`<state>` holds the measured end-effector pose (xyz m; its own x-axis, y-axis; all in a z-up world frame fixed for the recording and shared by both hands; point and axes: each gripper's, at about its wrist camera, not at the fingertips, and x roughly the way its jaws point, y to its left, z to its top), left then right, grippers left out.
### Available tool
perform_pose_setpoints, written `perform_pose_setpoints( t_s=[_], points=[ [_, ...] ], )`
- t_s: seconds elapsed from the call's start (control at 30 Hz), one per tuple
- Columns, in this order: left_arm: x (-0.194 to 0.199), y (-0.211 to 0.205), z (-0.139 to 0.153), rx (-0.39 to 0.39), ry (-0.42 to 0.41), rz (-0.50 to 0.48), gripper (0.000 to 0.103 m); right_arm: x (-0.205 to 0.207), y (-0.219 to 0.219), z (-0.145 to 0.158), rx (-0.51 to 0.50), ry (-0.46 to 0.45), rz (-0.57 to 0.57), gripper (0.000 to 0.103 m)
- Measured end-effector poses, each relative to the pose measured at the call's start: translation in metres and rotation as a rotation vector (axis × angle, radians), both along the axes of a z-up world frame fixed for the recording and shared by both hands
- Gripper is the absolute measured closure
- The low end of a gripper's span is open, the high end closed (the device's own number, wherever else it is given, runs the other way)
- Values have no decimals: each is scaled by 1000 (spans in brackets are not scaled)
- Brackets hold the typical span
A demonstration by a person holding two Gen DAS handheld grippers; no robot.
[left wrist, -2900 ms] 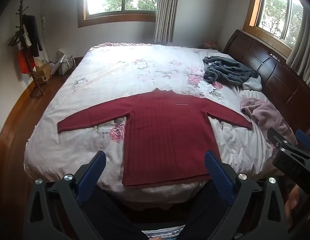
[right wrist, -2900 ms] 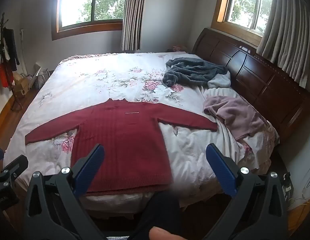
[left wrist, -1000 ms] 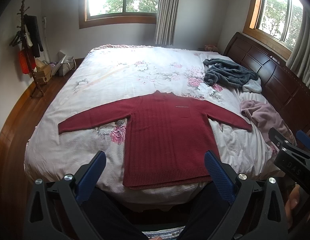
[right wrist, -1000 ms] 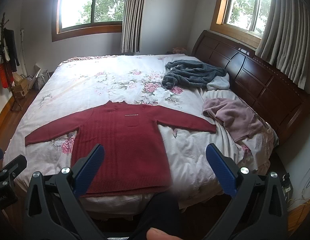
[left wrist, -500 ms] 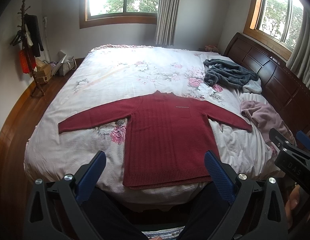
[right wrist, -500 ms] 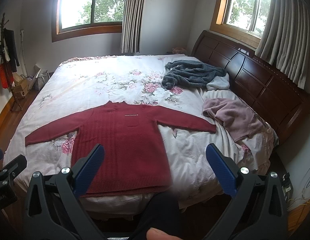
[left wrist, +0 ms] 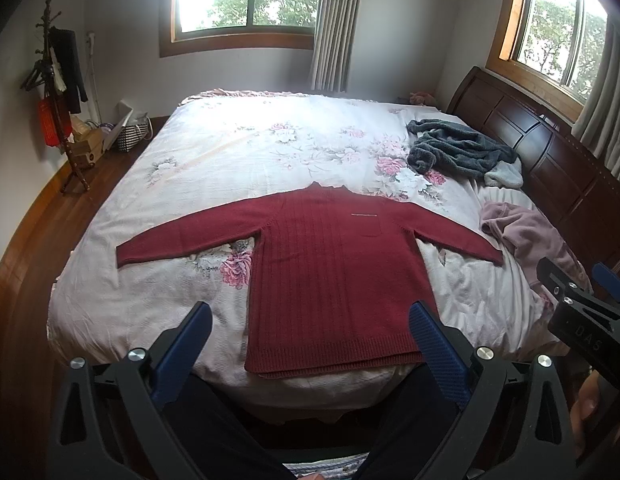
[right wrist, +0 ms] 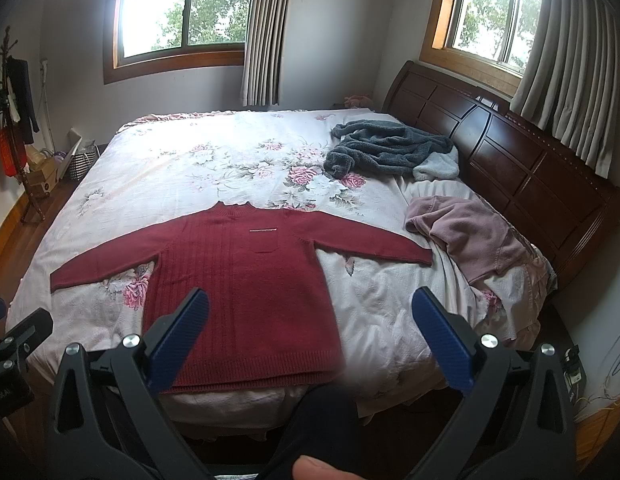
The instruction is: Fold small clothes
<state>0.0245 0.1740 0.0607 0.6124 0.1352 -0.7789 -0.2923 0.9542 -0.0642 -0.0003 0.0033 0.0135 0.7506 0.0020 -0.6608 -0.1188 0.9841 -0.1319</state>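
Note:
A dark red knitted sweater (left wrist: 330, 264) (right wrist: 246, 292) lies flat and face up on the bed, both sleeves spread out sideways, its hem at the near edge of the mattress. My left gripper (left wrist: 310, 340) is held back from the bed, above the hem, open and holding nothing. My right gripper (right wrist: 310, 332) hangs open and empty over the sweater's lower right part. The right gripper's body (left wrist: 582, 320) shows at the right edge of the left wrist view.
The bed's floral sheet (left wrist: 246, 152) stretches behind the sweater. A grey fleece garment (right wrist: 390, 148) and a pink garment (right wrist: 470, 232) lie near the dark wooden headboard (right wrist: 530, 168). A coat stand (left wrist: 58, 92) and boxes stand at the left wall. A person's dark-clad legs (left wrist: 214, 432) are below.
The views have shifted very slightly; the sweater lies unmoved and both grippers stay open.

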Motion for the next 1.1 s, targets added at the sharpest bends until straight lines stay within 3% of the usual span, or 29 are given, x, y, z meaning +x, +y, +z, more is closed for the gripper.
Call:
perform_pose_setpoints(
  t_s=[0.4,0.77,0.87,0.93,1.03,1.1],
  points=[
    [7,1,-1,-7,12,2,4,4,-3,-5,-3,8,-6,3],
    [33,3,-37,-44,47,-2,4,29,-8,-26,-18,37,-23,3],
    [43,7,-58,-101,-12,-85,4,50,-22,-47,21,-12,4,3],
    [58,9,-80,-129,33,-120,4,67,-36,-67,99,-19,87,3],
    [77,13,-106,-140,85,-130,4,121,-76,-118,161,127,22,3],
    [90,14,-122,-138,115,-131,4,156,-118,-153,279,211,-26,3]
  ],
)
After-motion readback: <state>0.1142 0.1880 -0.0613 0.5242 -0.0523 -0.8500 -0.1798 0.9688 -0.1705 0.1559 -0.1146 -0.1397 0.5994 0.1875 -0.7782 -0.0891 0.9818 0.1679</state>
